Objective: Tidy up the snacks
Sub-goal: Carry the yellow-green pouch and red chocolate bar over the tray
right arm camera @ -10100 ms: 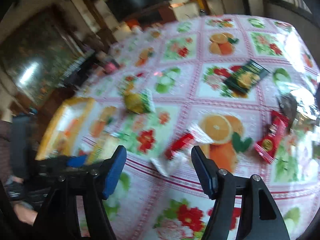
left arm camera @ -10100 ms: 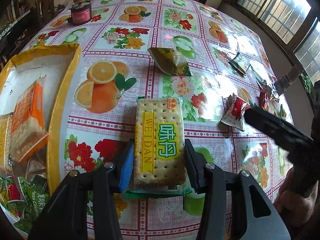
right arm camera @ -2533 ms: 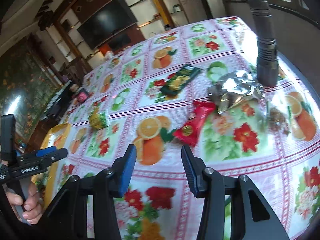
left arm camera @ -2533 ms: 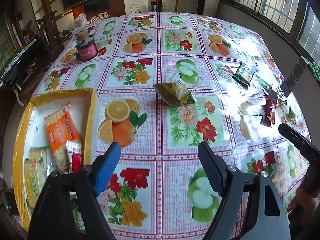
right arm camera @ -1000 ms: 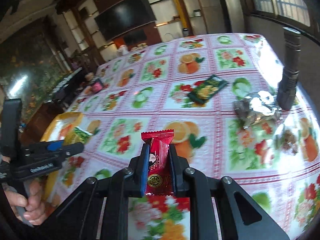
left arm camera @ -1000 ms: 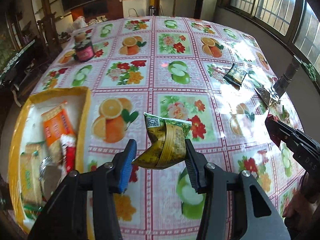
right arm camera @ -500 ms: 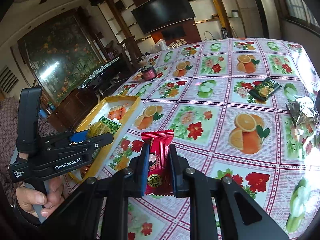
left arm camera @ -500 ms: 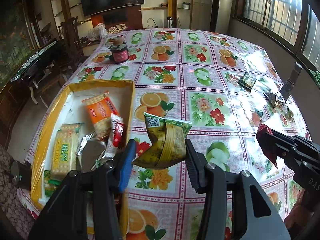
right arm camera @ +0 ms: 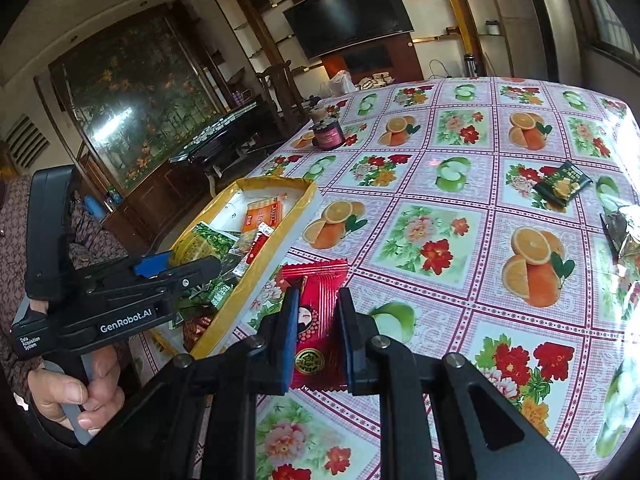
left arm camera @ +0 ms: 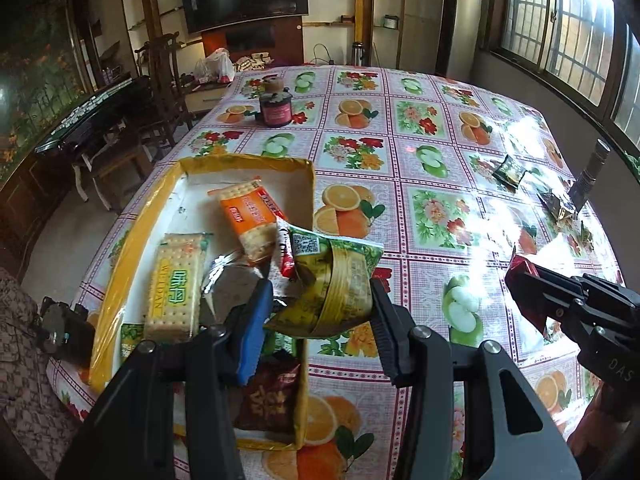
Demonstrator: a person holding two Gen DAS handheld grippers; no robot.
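Observation:
My left gripper is shut on a green and yellow snack packet, held in the air over the right rim of the yellow tray. The tray holds cracker packs, an orange pack and several smaller wrappers. My right gripper is shut on a red snack packet, held above the tablecloth just right of the tray. In the right wrist view the left gripper hangs over the tray with the green packet.
A dark jar stands at the far side of the fruit-patterned table. A dark green packet, a silver wrapper and a black flashlight lie at the right. Chairs and a cabinet stand beyond the left edge.
Both grippers have moved left toward the tray with their packets. The left one now hangs over the tray's rim, and the tray has grown larger in both views.

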